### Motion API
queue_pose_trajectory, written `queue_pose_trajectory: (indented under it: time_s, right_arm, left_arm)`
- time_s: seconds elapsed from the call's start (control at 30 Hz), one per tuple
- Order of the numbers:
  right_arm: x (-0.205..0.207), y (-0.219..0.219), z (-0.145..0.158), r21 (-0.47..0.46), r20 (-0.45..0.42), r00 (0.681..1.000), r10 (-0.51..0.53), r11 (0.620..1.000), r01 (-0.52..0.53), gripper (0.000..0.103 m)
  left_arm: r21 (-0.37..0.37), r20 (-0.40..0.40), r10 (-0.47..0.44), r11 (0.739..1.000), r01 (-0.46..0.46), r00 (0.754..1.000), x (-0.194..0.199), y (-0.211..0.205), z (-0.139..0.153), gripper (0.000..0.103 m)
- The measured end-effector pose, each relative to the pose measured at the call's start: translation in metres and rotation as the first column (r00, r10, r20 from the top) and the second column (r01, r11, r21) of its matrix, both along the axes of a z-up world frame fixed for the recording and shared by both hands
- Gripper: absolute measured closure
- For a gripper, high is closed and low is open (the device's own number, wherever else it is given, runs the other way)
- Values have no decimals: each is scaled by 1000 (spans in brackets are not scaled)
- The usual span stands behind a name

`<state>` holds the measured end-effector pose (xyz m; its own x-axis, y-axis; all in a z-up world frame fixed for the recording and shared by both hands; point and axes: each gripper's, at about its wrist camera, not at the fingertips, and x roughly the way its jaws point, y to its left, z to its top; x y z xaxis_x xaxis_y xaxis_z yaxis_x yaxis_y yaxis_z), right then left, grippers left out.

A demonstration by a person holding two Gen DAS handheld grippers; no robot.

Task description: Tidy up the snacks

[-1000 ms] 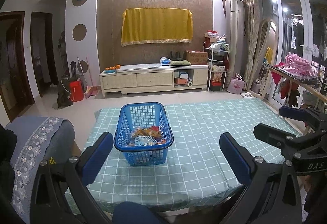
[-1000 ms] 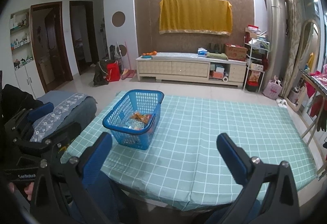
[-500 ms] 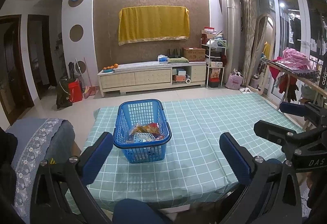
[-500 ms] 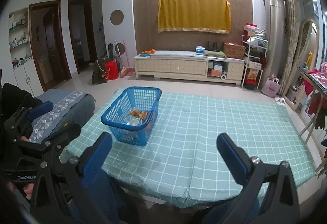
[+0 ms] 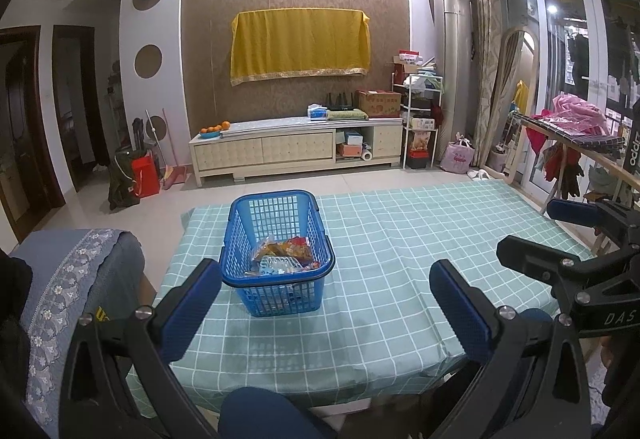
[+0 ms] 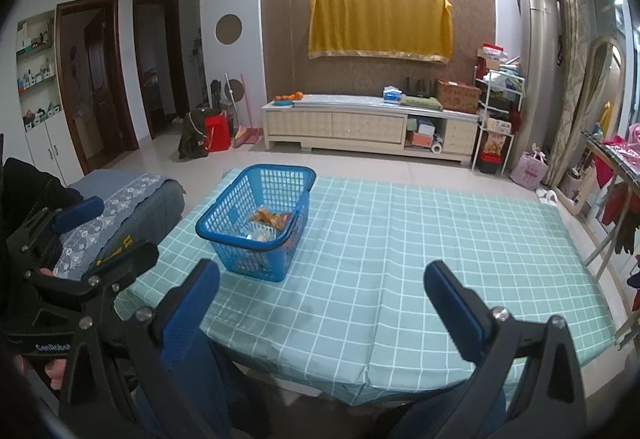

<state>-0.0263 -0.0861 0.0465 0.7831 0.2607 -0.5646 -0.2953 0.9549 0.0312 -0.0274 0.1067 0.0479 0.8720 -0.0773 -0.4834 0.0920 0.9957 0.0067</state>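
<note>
Perforated glossy plastic basket (image 5: 280, 239), matt checked cloth table cover (image 5: 400, 259), seemingly crinkly foil snack packets (image 5: 284, 255)

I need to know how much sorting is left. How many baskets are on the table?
1. A blue basket stands on the left part of the checked tablecloth, with snack packets inside. No other basket shows in either view.

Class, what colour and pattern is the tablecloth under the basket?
Light green tablecloth with white grid lines, clearest in the left wrist view.
</note>
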Motion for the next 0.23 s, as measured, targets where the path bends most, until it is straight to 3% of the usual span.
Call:
queue_pose_trajectory:
  time_s: [0.23]
  right_arm:
    - [-2,3,-2,-7,-5,1000,15,1000,-15,0]
  left_arm:
    - [2,-6,8,1000,-8,1000,1,1,-2,0]
